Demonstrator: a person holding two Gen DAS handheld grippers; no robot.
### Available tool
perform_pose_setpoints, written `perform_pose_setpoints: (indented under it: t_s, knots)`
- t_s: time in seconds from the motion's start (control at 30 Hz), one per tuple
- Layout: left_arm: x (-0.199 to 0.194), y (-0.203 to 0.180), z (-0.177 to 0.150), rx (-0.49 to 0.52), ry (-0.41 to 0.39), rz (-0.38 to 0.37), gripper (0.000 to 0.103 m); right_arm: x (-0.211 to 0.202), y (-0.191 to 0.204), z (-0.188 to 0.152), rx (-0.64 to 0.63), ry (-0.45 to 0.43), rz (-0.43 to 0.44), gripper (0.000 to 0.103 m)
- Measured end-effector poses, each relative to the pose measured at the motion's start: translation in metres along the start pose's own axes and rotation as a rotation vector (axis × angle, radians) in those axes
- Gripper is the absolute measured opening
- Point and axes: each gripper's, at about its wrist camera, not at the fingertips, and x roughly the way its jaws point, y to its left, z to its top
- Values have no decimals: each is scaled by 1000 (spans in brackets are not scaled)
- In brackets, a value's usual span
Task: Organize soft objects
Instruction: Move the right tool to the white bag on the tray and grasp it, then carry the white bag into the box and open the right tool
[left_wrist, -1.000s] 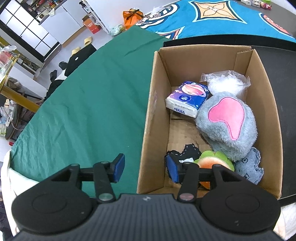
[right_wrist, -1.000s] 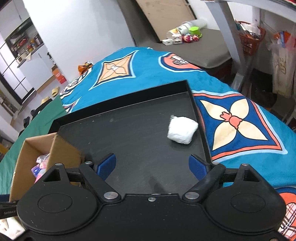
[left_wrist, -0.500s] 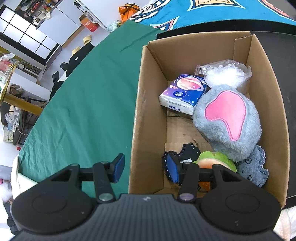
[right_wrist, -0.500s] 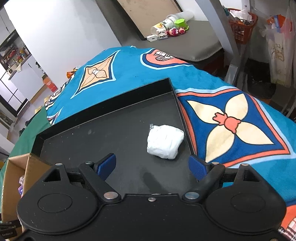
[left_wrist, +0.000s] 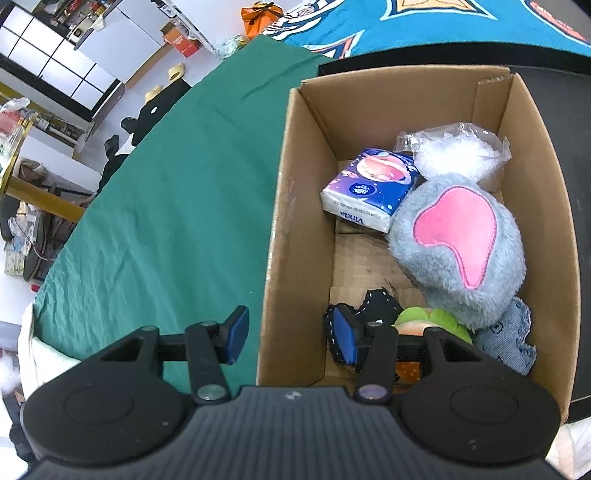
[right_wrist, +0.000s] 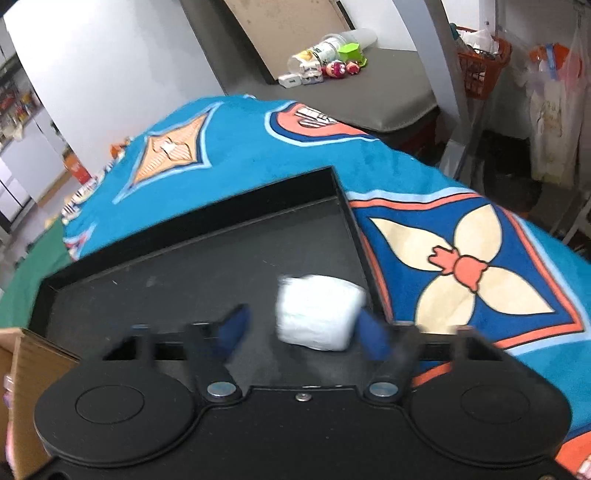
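A white soft bundle (right_wrist: 317, 314) lies on the black tray (right_wrist: 177, 269) near its right rim. My right gripper (right_wrist: 301, 321) has its jaws closing around it; the right pad is at the bundle's side, while the left pad stands a little apart from it. My left gripper (left_wrist: 290, 326) is open and straddles the left wall of a cardboard box (left_wrist: 295, 221), one finger outside and one inside. In the box lie a tissue pack (left_wrist: 369, 188), a grey plush with a pink patch (left_wrist: 458, 243), a clear bag of white stuffing (left_wrist: 454, 151), a black cloth (left_wrist: 376, 306), a green-orange plush (left_wrist: 428, 321) and a blue denim piece (left_wrist: 509, 339).
The box stands between a green cloth (left_wrist: 166, 206) and the tray. A blue patterned cloth (right_wrist: 461, 258) covers the table around the tray. A grey bench with small toys (right_wrist: 332, 68) stands behind, and an orange basket (right_wrist: 484, 62) at the far right.
My right gripper moved forward and down to the white bundle, and its jaws narrowed from wide open to either side of it. The left gripper stays astride the box wall.
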Motion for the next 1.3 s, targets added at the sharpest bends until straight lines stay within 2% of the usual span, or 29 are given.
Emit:
perform_pose_setpoints:
  t_s: [0.1, 0.53, 1.3]
  knots:
    - [-2, 4, 0, -19, -6, -11, 49, -3, -5, -2, 5, 6, -20, 41]
    - [-10, 11, -6, -41, -43, -39, 49, -51, 5, -20, -26, -13, 47, 41]
    - [-27, 48, -20, -195, -149, -164, 49, -128, 72, -32, -168, -91, 164, 42]
